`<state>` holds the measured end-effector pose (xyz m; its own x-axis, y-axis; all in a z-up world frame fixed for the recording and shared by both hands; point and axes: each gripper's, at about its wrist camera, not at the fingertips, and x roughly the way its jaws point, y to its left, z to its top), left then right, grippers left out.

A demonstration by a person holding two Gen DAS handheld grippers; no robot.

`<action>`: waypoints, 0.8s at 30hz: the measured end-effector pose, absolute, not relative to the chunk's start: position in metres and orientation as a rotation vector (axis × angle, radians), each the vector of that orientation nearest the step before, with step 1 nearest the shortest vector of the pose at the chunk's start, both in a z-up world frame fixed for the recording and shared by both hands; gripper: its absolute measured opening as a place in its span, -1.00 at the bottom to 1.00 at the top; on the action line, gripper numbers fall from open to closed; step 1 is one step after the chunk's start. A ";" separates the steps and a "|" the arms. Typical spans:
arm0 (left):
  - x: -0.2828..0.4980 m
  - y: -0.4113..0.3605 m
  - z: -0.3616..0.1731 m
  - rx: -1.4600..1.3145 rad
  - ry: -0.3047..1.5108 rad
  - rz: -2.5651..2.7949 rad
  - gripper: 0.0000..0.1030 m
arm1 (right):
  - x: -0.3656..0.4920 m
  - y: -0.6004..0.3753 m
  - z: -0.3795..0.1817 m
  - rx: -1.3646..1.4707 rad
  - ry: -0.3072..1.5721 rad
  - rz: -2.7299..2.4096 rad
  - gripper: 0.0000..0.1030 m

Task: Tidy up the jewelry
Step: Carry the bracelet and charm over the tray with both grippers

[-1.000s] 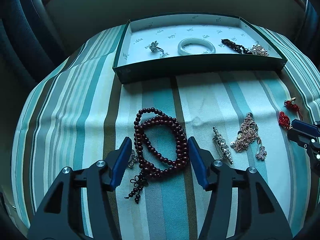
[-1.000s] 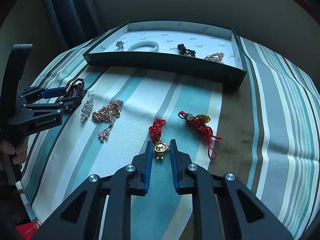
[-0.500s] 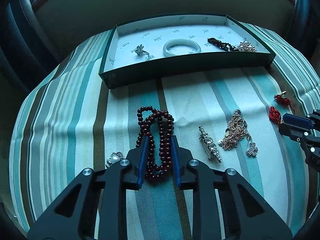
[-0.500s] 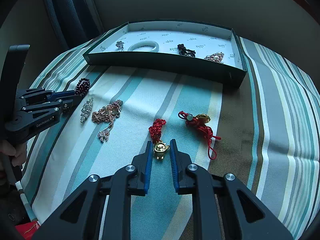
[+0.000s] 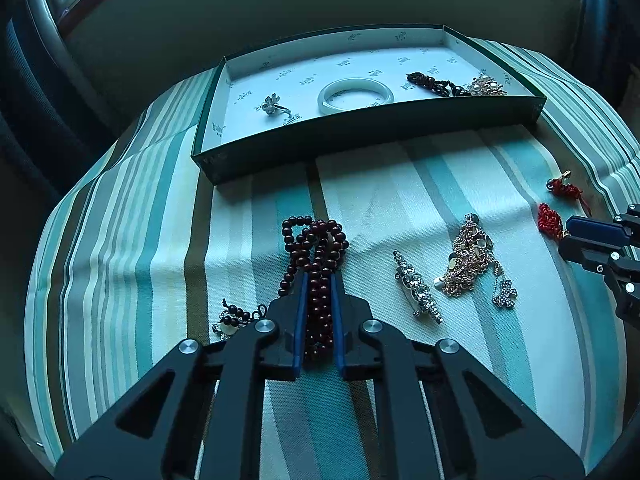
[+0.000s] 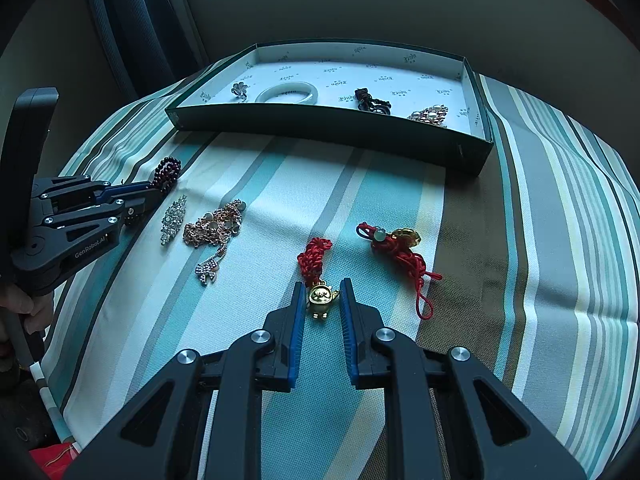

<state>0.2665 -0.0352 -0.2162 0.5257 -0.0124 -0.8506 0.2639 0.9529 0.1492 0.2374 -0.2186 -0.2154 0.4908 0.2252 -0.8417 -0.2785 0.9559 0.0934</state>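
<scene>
The left gripper clamped the dark red bead strand. The right gripper flanked the gold charm; whether it squeezed was unclear.

The left claw pinches a dark red wooden bead necklace bunched between its blue pads on the striped teal tablecloth covering the table. Just right lie a silver rhinestone brooch and a tangled rose-gold chain. Beyond, a dark green shallow box holds a white bangle.
</scene>
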 end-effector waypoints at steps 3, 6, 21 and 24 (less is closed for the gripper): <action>0.267 -0.035 -0.216 0.274 1.005 -0.164 -0.79 | 0.238 -0.219 -0.215 -0.058 1.011 0.305 -0.65; 0.266 -0.033 -0.216 0.267 1.003 -0.160 -0.80 | 0.238 -0.220 -0.214 -0.056 1.006 0.305 -0.65; 0.259 -0.022 -0.197 0.236 0.964 -0.147 -0.80 | 0.233 -0.218 -0.191 -0.032 0.937 0.300 -0.65; 0.258 -0.019 -0.190 0.227 0.947 -0.144 -0.80 | 0.231 -0.218 -0.183 -0.027 0.918 0.301 -0.65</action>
